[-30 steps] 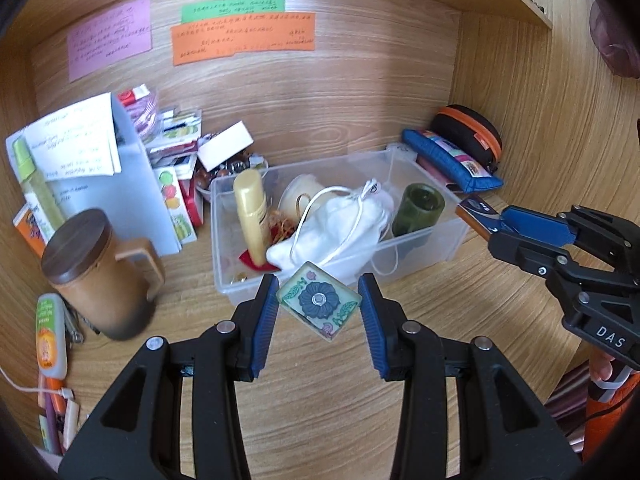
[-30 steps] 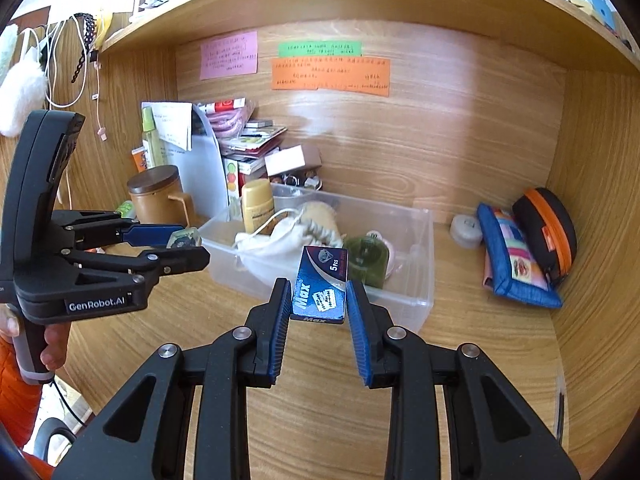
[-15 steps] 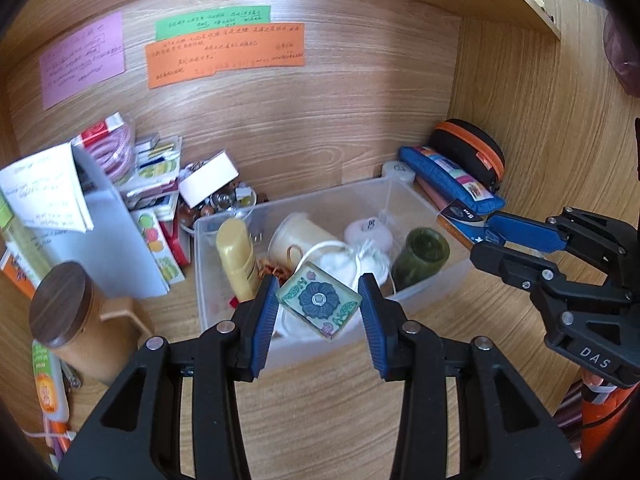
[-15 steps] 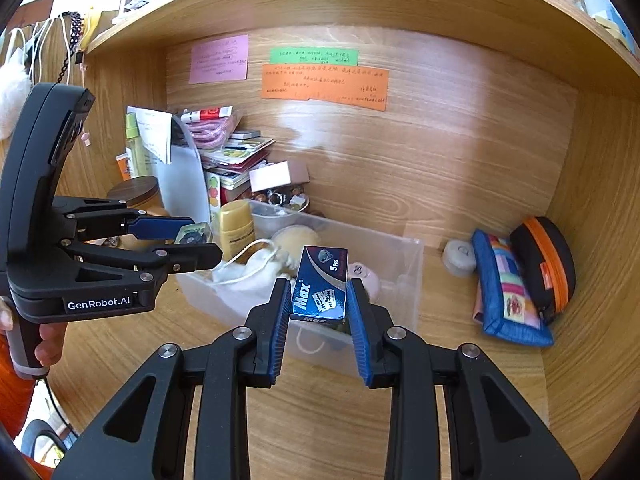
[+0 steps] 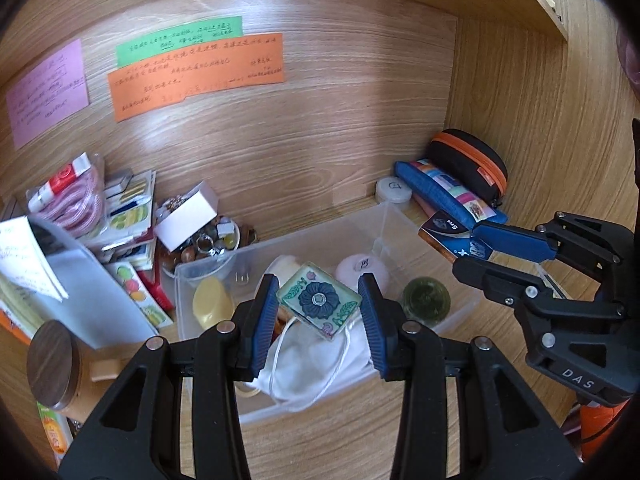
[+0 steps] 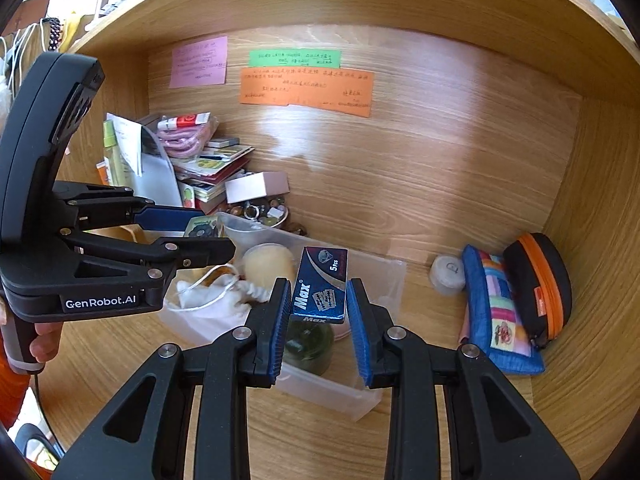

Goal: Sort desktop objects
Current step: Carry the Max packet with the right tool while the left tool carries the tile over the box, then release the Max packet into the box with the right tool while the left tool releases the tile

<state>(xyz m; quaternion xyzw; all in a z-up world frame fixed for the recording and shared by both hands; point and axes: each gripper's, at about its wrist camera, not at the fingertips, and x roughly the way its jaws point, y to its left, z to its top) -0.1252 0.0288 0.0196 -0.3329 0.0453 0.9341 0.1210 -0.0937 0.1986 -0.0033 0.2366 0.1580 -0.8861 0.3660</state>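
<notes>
Both grippers loaded above the clear bin

The left gripper (image 5: pixel 319 307) pinches a flower-patterned glass tile (image 5: pixel 319 305); the right gripper (image 6: pixel 319 305) pinches a blue Max blade box (image 6: pixel 321 285), both over the clear bin (image 5: pixel 412 222) mid-desk.

A square flower-print tile (image 5: pixel 319 301) is being clamped betw. the blue pads of the left gripper (image 5: pixel 319 312), over the clear bin (image 5: pixel 420 236) w/ its white drawstring bag (image 5: pixel 304 364), yellow bottle (image 5: pixel 212 306) & green jar (image 5: pixel 426 300). At right, a blue "5 pcs" box (image 5: pixel 450 234) is being gripped by the right gripper (image 5: pixel 472 246) over the bin's right rim.
</notes>
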